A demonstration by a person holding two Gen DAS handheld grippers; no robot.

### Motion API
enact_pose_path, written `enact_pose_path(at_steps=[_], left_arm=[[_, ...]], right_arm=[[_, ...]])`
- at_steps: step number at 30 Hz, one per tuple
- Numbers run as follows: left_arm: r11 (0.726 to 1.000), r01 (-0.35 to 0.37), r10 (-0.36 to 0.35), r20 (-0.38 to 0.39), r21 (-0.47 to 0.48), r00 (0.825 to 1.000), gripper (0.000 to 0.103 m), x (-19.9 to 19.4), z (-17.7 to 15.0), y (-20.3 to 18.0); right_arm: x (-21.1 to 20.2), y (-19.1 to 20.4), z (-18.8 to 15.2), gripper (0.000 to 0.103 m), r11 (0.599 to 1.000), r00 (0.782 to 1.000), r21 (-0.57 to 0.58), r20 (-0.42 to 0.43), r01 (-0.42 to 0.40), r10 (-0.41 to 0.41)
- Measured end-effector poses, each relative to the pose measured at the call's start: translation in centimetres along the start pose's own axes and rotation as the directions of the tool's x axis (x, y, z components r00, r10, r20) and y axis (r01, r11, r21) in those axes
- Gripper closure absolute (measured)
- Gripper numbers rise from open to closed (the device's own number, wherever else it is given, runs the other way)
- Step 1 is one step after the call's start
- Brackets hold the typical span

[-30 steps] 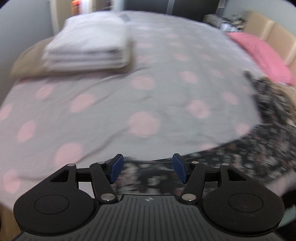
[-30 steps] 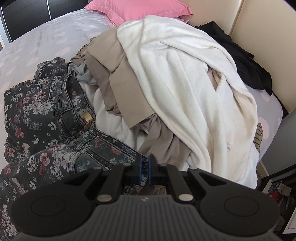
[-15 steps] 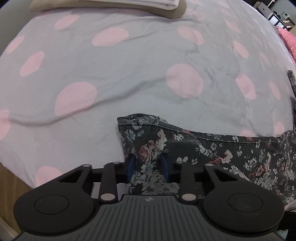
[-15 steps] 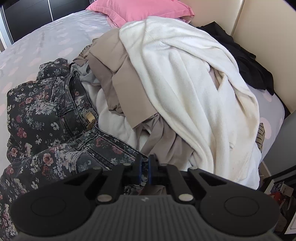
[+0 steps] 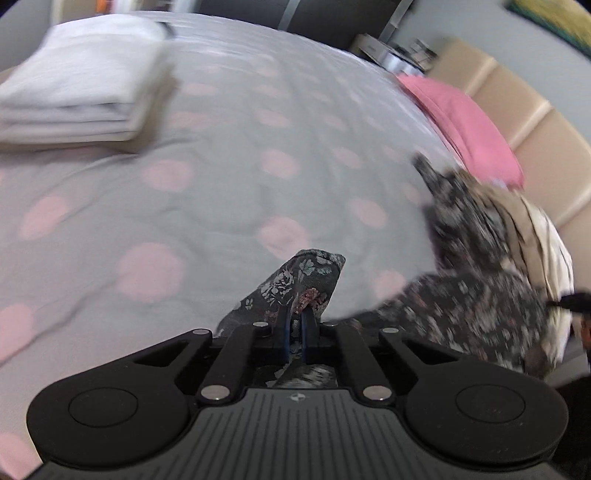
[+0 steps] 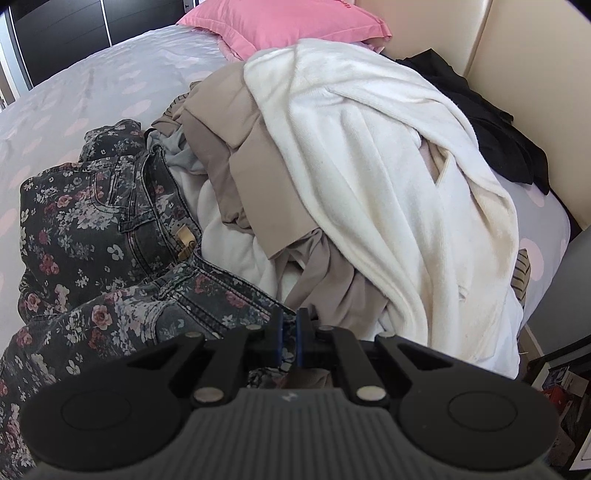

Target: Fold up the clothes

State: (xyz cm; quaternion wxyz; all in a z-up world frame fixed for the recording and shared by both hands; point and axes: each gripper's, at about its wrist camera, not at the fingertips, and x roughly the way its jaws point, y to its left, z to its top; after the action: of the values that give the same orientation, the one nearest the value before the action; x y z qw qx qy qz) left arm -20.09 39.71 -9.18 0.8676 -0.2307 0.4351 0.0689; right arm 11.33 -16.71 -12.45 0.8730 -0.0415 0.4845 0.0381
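Lifted off the bed since half a second ago, the hem of the floral jeans (image 5: 295, 284) was pinched in the left gripper (image 5: 294, 334), whose jaws had just closed on it. Right gripper (image 6: 289, 341) was kept clamped on the jeans' (image 6: 92, 221) waistband. Jeans were draped across the dotted bedspread (image 5: 221, 177) beside the unfolded clothes pile (image 6: 369, 166). Folded white towels (image 5: 81, 92) and pink pillow (image 6: 288, 18) were seen farther back.

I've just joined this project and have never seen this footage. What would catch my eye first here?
The big heap of unfolded laundry by the headboard, topped by a white fleece robe over beige garments. Next, the dark floral jeans at the heap's left, pinched by both the right gripper and the left gripper. Far across the spotted bedspread sits a folded white stack.
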Motion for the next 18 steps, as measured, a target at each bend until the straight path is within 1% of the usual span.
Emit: enact_pose_path(at_steps=[1, 3, 5, 7, 9, 10, 11, 12, 14, 15, 16, 18], left_arm=[[0.999, 0.011, -0.010, -0.028, 0.032, 1.000, 0.099, 1.0, 0.1, -1.2], [0.997, 0.014, -0.006, -0.094, 0.079, 0.996, 0.099, 2.8, -0.1, -3.2], [0.993, 0.020, -0.002, -0.159, 0.112, 0.987, 0.099, 5.0, -0.8, -4.7], [0.989, 0.033, -0.001, -0.223, 0.141, 0.975, 0.099, 6.7, -1.6, -6.0], [0.987, 0.058, -0.011, -0.295, 0.150, 0.955, 0.098, 7.9, -2.9, -6.7], [0.987, 0.064, -0.011, -0.339, 0.147, 0.941, 0.097, 8.7, -3.5, -6.6], [0.987, 0.060, -0.001, -0.370, 0.150, 0.929, 0.097, 9.1, -4.2, -6.8], [0.987, 0.056, 0.010, -0.401, 0.153, 0.916, 0.094, 9.5, -4.8, -6.9], [0.985, 0.066, 0.006, -0.409, 0.162, 0.912, 0.092, 9.2, -5.2, -6.8], [0.984, 0.071, 0.004, -0.414, 0.166, 0.910, 0.090, 9.1, -5.4, -6.8], [0.985, 0.086, -0.018, -0.404, 0.151, 0.915, 0.088, 8.5, -5.2, -6.6], [0.985, 0.114, -0.057, -0.384, 0.128, 0.922, 0.077, 7.2, -4.8, -6.2]], right_arm=[[0.0, 0.0, 0.0, 0.095, 1.000, 1.000, 0.000, 0.000, 0.000, 0.000], [0.0, 0.1, 0.0, 0.095, 1.000, 1.000, 0.000, 0.001, -0.001, 0.001], [0.0, 0.0, 0.0, 0.095, 1.000, 1.000, 0.001, 0.002, -0.003, 0.003], [0.0, 0.0, 0.1, 0.095, 1.000, 1.000, 0.002, 0.002, -0.006, 0.006], [0.0, 0.0, 0.0, 0.095, 1.000, 1.000, 0.001, 0.000, -0.009, 0.009], [0.1, -0.1, 0.0, 0.095, 1.000, 1.000, 0.000, -0.001, -0.009, 0.009], [0.1, -0.1, 0.0, 0.095, 1.000, 1.000, -0.001, -0.003, -0.010, 0.010], [0.2, -0.1, 0.0, 0.095, 1.000, 1.000, -0.003, -0.004, -0.011, 0.011], [0.2, -0.1, 0.0, 0.095, 1.000, 1.000, -0.006, -0.006, -0.012, 0.012], [0.2, 0.0, 0.0, 0.095, 1.000, 1.000, -0.008, -0.006, -0.013, 0.013], [0.2, 0.0, 0.0, 0.095, 1.000, 1.000, -0.011, -0.006, -0.013, 0.013], [0.2, 0.0, -0.1, 0.095, 1.000, 1.000, -0.015, -0.005, -0.013, 0.013]])
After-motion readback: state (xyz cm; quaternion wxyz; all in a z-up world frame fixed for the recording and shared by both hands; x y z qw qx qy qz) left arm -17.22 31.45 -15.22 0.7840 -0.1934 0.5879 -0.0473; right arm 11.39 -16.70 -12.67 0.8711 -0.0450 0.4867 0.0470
